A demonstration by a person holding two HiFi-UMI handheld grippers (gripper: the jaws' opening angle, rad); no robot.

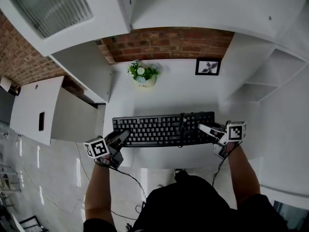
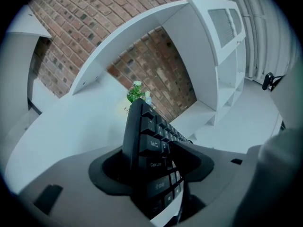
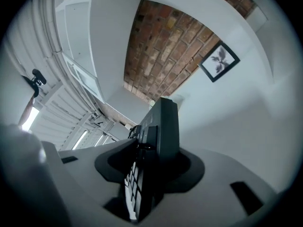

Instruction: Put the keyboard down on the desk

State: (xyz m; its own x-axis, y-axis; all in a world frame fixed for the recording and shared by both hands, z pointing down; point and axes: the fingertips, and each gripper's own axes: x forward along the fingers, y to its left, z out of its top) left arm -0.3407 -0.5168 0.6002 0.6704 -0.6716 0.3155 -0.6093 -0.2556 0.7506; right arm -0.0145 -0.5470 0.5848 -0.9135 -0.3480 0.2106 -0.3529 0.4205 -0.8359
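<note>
The black keyboard (image 1: 159,128) lies flat along the front of the white desk (image 1: 183,93), keys up. My left gripper (image 1: 123,135) is at its left end. In the left gripper view the keyboard's end (image 2: 147,126) stands between the jaws, which are spread wide, with a dark gap on its underside. My right gripper (image 1: 208,129) is at the right end. In the right gripper view the jaws sit close against both faces of the keyboard (image 3: 163,122).
A small potted plant (image 1: 143,74) and a framed picture (image 1: 208,66) stand at the back of the desk against the brick wall. A black cable (image 1: 128,175) hangs below the desk's front edge. White shelves flank both sides.
</note>
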